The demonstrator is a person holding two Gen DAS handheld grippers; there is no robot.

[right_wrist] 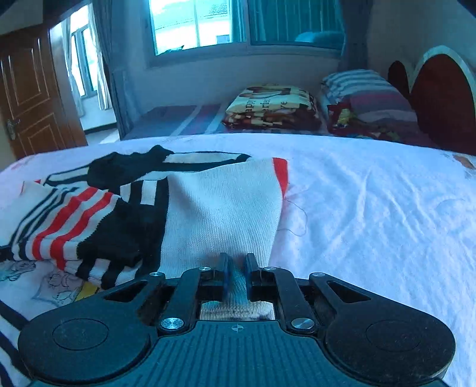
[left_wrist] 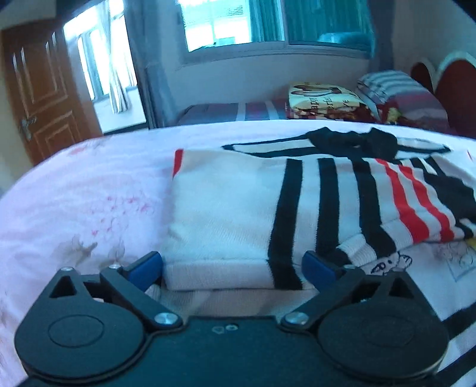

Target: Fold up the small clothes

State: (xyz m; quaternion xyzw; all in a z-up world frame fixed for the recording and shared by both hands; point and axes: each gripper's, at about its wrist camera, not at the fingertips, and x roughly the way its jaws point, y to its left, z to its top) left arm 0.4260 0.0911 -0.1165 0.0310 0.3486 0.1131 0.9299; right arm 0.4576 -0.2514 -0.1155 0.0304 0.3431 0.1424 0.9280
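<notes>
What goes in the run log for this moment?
left gripper: open, straddling sweater hem | right gripper: shut on sweater | sweater: partly folded on bed sheet

bed (right_wrist: 372, 208) w/ pink sheet; folded printed blanket (right_wrist: 270, 104), striped pillow (right_wrist: 366, 89), wooden door (left_wrist: 38, 101), window (right_wrist: 193, 23) behind.

folded blanket (right_wrist: 269, 104), partly readable lettering "happy"
</notes>
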